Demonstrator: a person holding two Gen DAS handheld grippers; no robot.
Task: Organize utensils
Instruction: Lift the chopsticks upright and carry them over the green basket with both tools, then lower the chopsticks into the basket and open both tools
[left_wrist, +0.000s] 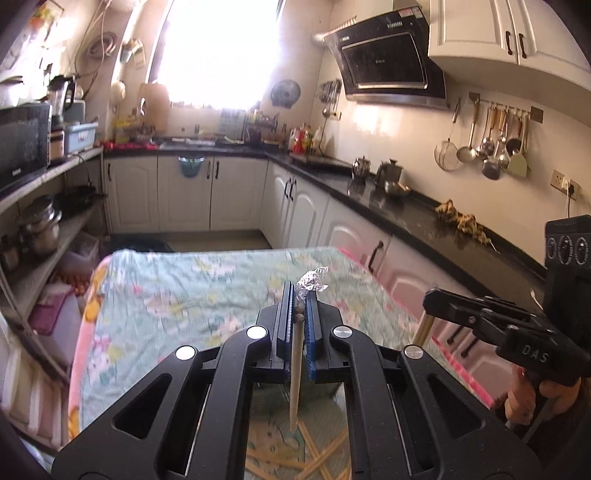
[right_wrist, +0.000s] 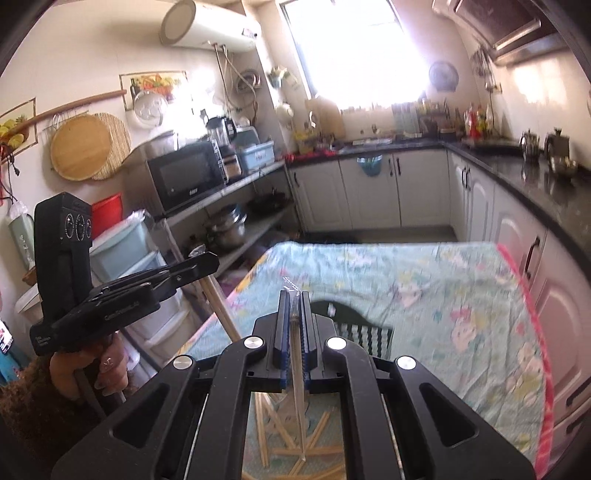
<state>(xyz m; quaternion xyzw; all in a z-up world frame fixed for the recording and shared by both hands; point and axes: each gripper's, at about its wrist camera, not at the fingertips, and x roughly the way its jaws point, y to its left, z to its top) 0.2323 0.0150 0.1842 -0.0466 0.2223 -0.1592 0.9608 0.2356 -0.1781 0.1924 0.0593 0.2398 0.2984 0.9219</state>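
In the left wrist view my left gripper (left_wrist: 300, 291) is shut on a pale wooden chopstick (left_wrist: 294, 384) that hangs down between the jaws. Crumpled foil (left_wrist: 313, 282) sticks out above its tips. My right gripper (right_wrist: 294, 295) is shut on a chopstick in a clear wrapper (right_wrist: 297, 391), which also points down. Each gripper shows in the other's view, held up in a hand: the right gripper (left_wrist: 430, 297) and the left gripper (right_wrist: 211, 263). Several loose chopsticks (right_wrist: 291, 443) lie crossed on the floral cloth below. A dark green slotted holder (right_wrist: 356, 328) lies on the table just beyond my right gripper.
The table (left_wrist: 177, 295) wears a pale green floral cloth with a pink edge. A black counter (left_wrist: 406, 206) with kettles runs along the right over white cabinets. Shelves (right_wrist: 236, 184) with a microwave and pots stand on the left. Ladles (left_wrist: 487, 144) hang on the wall.
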